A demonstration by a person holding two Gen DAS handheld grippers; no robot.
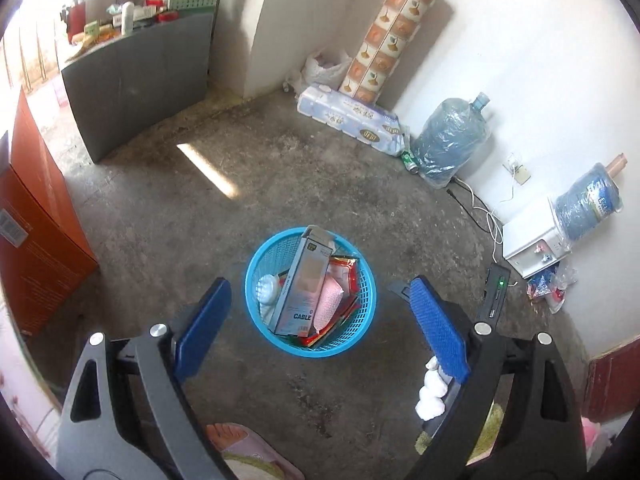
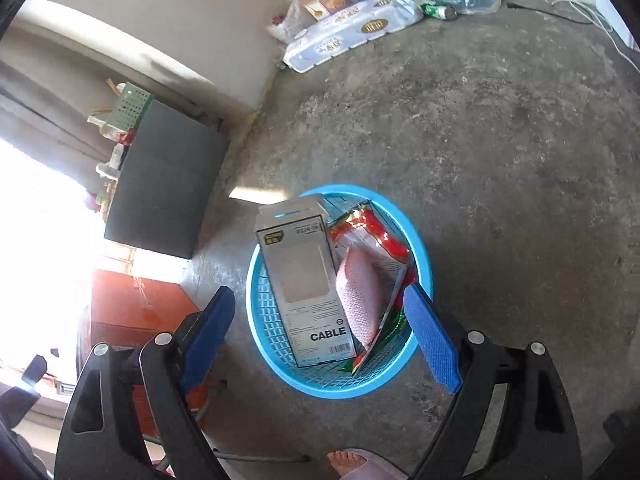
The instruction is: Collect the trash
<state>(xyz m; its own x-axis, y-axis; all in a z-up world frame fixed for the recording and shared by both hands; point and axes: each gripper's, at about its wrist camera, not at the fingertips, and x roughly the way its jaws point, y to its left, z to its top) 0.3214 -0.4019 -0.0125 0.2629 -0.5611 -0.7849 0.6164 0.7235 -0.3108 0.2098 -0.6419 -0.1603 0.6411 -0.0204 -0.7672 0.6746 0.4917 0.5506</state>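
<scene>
My right claw (image 2: 320,328) hangs open above the blue basket (image 2: 420,248), nothing between its pads. Below it lie a grey CABLE box (image 2: 304,280), a pink pouch (image 2: 360,296) and red wrappers (image 2: 372,232).

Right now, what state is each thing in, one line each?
Basket: upright on the floor, holding trash.
Cable box: leaning inside the basket, top flap open.
Red wrapper: in the basket, crumpled.
Left tool: open, empty.
Right tool: open, empty.
Green can: lying on the floor.
</scene>
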